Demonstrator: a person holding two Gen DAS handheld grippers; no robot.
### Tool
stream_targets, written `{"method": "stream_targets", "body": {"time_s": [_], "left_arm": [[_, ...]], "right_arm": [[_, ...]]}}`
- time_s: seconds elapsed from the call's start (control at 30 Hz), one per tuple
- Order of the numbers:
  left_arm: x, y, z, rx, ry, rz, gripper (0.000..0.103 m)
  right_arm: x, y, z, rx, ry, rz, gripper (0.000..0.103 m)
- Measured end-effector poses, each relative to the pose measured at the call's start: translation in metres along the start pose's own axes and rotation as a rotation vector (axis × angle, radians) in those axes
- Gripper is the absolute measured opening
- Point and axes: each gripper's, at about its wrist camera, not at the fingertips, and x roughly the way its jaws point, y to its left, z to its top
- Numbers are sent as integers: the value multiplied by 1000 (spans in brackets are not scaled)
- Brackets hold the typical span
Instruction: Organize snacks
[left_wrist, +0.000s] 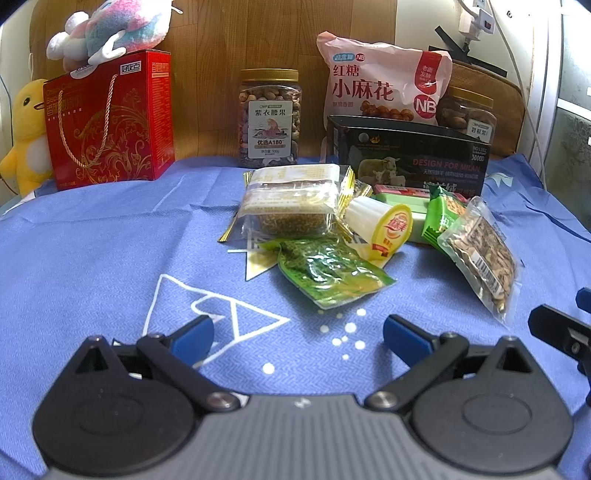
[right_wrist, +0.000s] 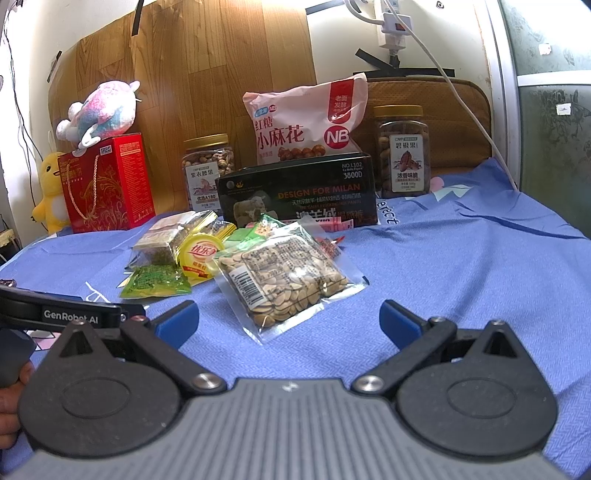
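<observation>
I see left gripper (left_wrist: 297, 334) spread wide, empty, low over blue cloth (left_wrist: 92, 258); snack pile centre: green pouch (left_wrist: 332, 275), jelly cup (left_wrist: 384, 229), seed packet (left_wrist: 480, 254) leaning on pile, all loose in front of black box (left_wrist: 406, 155); I judge nothing sorted yet, whole pile left; right gripper (right_wrist: 290, 319) likewise released, seed packet just ahead of fingers; right view alone shows second nut jar's label unobstructed, plus hand at left edge.

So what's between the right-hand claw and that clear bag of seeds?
Only bare blue cloth. In the right wrist view, the open right gripper faces the seed bag with nothing in between.
</observation>
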Motion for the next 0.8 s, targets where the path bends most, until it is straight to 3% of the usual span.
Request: {"method": "stream_targets", "body": {"time_s": [0.57, 0.7, 0.8], "left_arm": [[-1, 1, 1, -4, -1, -18, 100], [-4, -3, 6, 14, -14, -51, 93], [-4, -4, 16, 3, -4, -132, 85]], "right_arm": [[-1, 0, 1, -12, -6, 8, 103], [-2, -5, 11, -25, -23, 23, 103], [2, -20, 27, 15, -20, 63, 97]]}}
